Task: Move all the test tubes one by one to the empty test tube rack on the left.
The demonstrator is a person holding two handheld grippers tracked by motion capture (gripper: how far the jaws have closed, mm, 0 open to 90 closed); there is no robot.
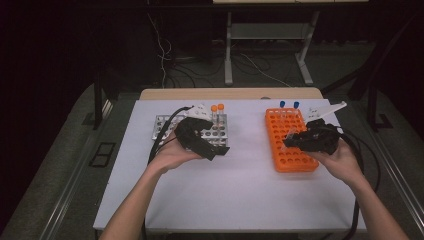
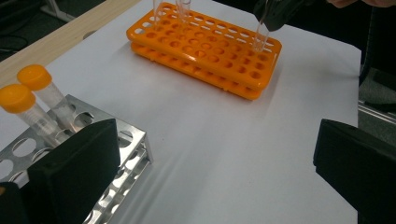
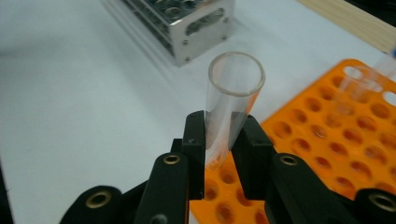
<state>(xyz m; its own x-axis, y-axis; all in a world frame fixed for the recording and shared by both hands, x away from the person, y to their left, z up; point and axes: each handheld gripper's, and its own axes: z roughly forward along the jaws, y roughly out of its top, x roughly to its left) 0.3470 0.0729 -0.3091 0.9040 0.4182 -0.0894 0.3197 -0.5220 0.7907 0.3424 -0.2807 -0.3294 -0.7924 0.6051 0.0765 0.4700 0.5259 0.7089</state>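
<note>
My right gripper (image 3: 223, 140) is shut on a clear, open-topped test tube (image 3: 233, 93) and holds it tilted just above the near-left part of the orange tube rack (image 3: 336, 154). From above, the right gripper (image 1: 290, 141) hovers over that rack (image 1: 285, 161) with the tube (image 1: 290, 133) in its jaws. The left gripper view shows the tube (image 2: 259, 37) hanging over the rack (image 2: 205, 51). My left gripper (image 1: 215, 137) rests by the metal rack (image 1: 162, 125), its jaws wide open and empty (image 2: 215, 163).
Two orange-capped tubes (image 1: 217, 107) stand in the metal rack (image 2: 135, 140). Two blue-capped tubes (image 1: 289, 104) stand at the far end of the orange rack. White sheet (image 1: 240, 185) covers the table; cables trail from both grippers.
</note>
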